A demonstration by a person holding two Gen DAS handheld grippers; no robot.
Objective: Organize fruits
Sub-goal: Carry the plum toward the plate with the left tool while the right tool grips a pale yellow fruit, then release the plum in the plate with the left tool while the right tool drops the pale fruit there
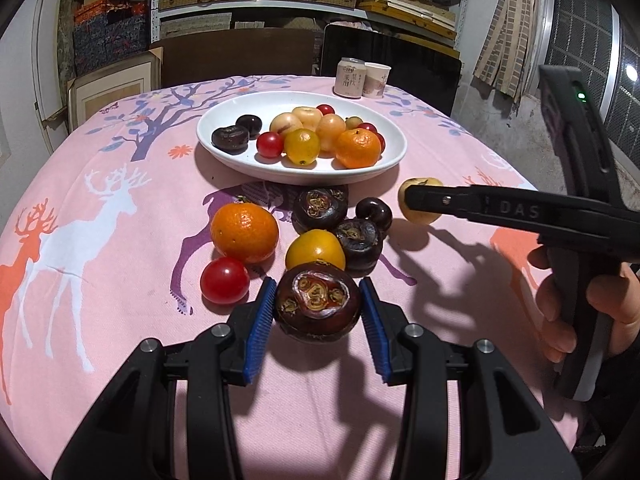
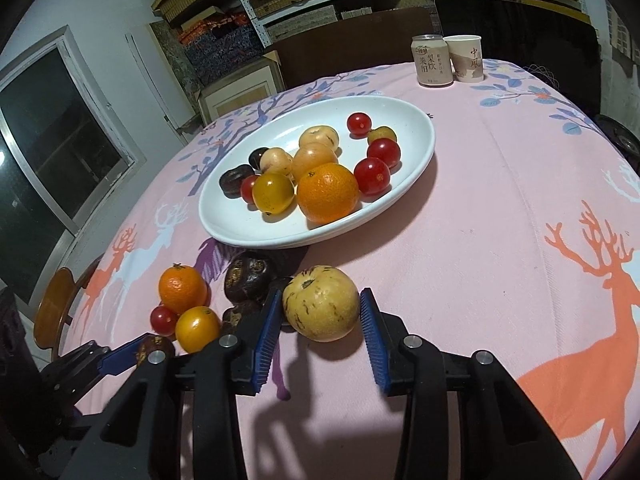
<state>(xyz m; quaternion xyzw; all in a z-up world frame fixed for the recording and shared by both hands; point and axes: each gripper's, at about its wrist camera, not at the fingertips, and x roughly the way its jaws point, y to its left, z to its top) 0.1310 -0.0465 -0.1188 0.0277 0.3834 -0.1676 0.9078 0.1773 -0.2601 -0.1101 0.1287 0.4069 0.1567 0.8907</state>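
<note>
While my left tongs (image 1: 318, 312) stand spread, a dark chestnut (image 1: 318, 306) sits on the table (image 1: 460, 152) between the blue pads (image 1: 258, 328), the left pad about touching it, the right just clear. Left wrist view: ahead lie an orange (image 1: 244, 232), a red tomato (image 1: 225, 281), a yellow tomato (image 1: 315, 249), two more chestnuts and a dark cherry (image 1: 374, 212). Beyond them the white plate (image 1: 224, 160) carries mixed fruit. My right tongs (image 1: 416, 200) reach in from the right at a pale fruit (image 1: 420, 190). A can (image 1: 351, 77) and cup (image 1: 376, 79) stand at the far edge.

Right wrist view: my right tongs (image 2: 320, 320) are released, the pale fruit (image 2: 321, 303) resting on the table (image 2: 500, 200) between the pads (image 2: 267, 332), neither clearly pressing it. The plate (image 2: 240, 236) lies ahead; the orange (image 2: 182, 289) and tomatoes lie left, near my left tongs (image 2: 132, 354).
</note>
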